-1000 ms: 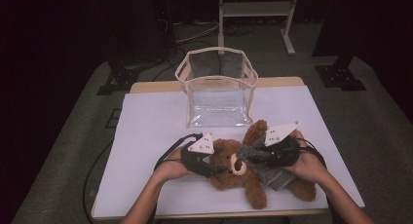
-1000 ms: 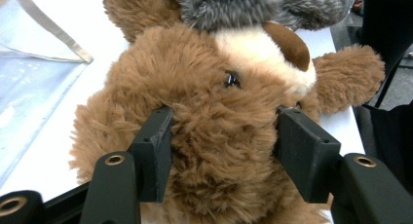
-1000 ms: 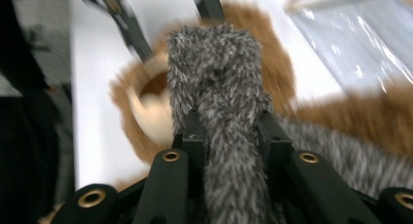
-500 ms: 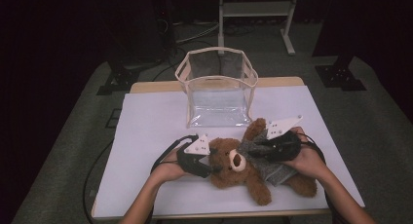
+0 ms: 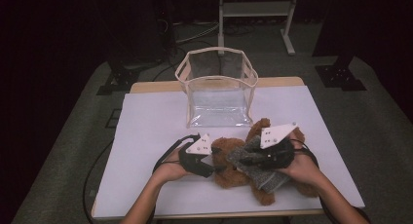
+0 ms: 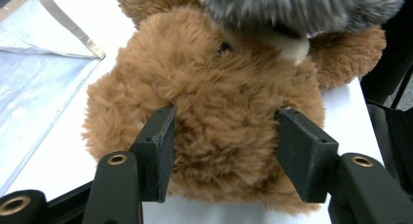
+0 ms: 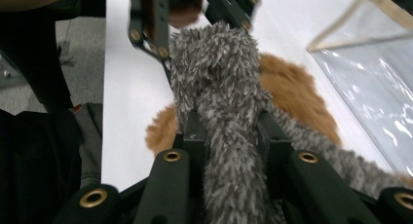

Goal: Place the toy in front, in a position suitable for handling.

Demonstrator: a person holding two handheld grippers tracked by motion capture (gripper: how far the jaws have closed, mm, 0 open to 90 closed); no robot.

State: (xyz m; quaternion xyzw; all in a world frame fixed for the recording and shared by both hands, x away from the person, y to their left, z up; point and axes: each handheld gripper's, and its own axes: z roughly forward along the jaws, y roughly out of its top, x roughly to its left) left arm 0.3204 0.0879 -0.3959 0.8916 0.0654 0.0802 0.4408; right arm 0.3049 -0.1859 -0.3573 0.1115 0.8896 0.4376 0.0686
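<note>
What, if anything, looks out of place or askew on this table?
Nothing looks spilled or damaged. The teddy bear lies on its back on the white table, with the grey scarf bunched loosely across it rather than tied. The clear bag stands upright and open.

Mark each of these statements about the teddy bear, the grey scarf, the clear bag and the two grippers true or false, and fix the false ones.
1. The right gripper is shut on the grey scarf. True.
2. The teddy bear lies inside the clear bag. False: it lies on the white table, in front of the bag.
3. The left gripper has a jaw on each side of the bear's head. True.
4. The bag lies flat and folded. False: it stands upright, its top open.
</note>
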